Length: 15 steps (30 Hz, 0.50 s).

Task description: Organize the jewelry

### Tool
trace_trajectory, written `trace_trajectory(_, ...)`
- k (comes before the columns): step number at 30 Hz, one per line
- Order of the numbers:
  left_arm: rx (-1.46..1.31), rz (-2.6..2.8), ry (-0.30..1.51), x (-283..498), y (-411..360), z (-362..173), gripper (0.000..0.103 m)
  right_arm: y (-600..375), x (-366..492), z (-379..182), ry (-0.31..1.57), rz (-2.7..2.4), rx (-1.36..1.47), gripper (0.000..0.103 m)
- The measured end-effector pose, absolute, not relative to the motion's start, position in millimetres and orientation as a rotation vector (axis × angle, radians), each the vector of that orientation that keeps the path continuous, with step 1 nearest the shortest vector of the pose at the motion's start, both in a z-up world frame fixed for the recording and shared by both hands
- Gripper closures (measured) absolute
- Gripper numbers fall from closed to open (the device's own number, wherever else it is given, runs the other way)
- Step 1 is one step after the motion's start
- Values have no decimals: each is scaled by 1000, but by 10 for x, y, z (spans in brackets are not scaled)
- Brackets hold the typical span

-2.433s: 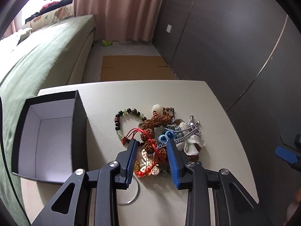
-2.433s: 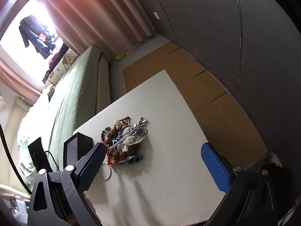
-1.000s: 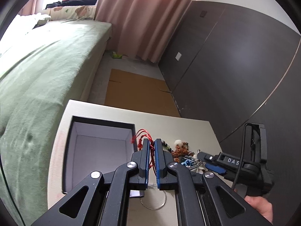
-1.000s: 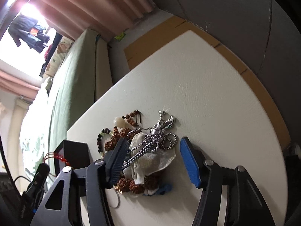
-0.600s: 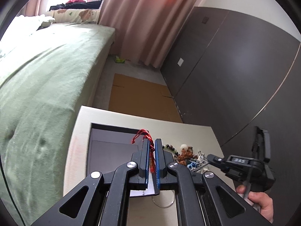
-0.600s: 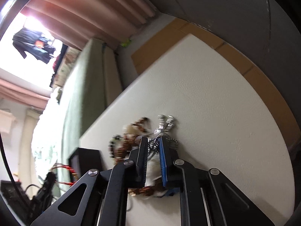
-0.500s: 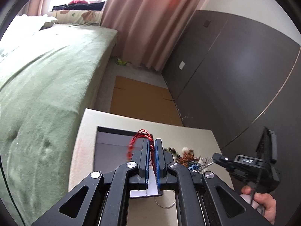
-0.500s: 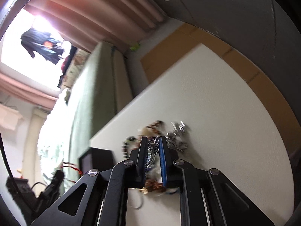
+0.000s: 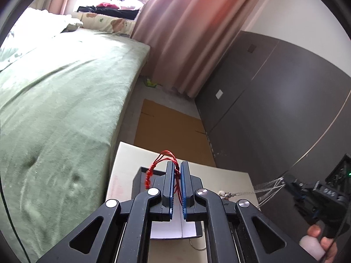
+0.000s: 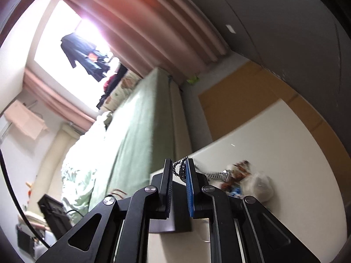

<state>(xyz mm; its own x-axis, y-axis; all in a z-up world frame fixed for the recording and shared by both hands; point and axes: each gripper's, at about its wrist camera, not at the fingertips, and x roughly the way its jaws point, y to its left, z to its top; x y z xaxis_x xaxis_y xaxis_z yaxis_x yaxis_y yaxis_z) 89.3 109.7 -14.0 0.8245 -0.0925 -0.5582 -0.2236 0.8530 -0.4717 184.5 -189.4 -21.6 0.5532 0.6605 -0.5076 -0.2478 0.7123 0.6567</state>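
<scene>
Left wrist view. No writing is legible; markings on the right gripper's housing at right centre are too small to read. The left gripper (image 9: 177, 171), at lower centre, has 2 black fingers with ribbed blue pads (image 9: 183, 188) pressed nearly together, pinching a red knotted cord bracelet (image 9: 161, 163) whose loops arch above and to the left of the tips. Directly beneath it stands a black box (image 9: 140, 179) with a pale lining, on a cream table (image 9: 125, 162) with a matte surface. At right centre, the right gripper (image 9: 287, 183) pulls a silver ball chain (image 9: 263, 189) taut across the frame. A green blanket-covered bed (image 9: 54, 109) fills the left; pink pleated curtains (image 9: 186, 32) hang at upper centre.

Right wrist view. The right gripper (image 10: 178, 171) at lower centre is closed to a narrow gap, clamping the silver ball chain (image 10: 181, 168), which trails rightward to a blurred jewelry pile (image 10: 243, 179) of brown beads and pale fabric on the table (image 10: 296, 153). The black box (image 10: 177, 206) lies below the fingers.
</scene>
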Motion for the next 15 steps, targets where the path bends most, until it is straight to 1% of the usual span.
trace_trajectory(15, -647, 90, 554, 818, 1417, -83, 98, -1440, 1563, 993, 597, 708, 492, 90)
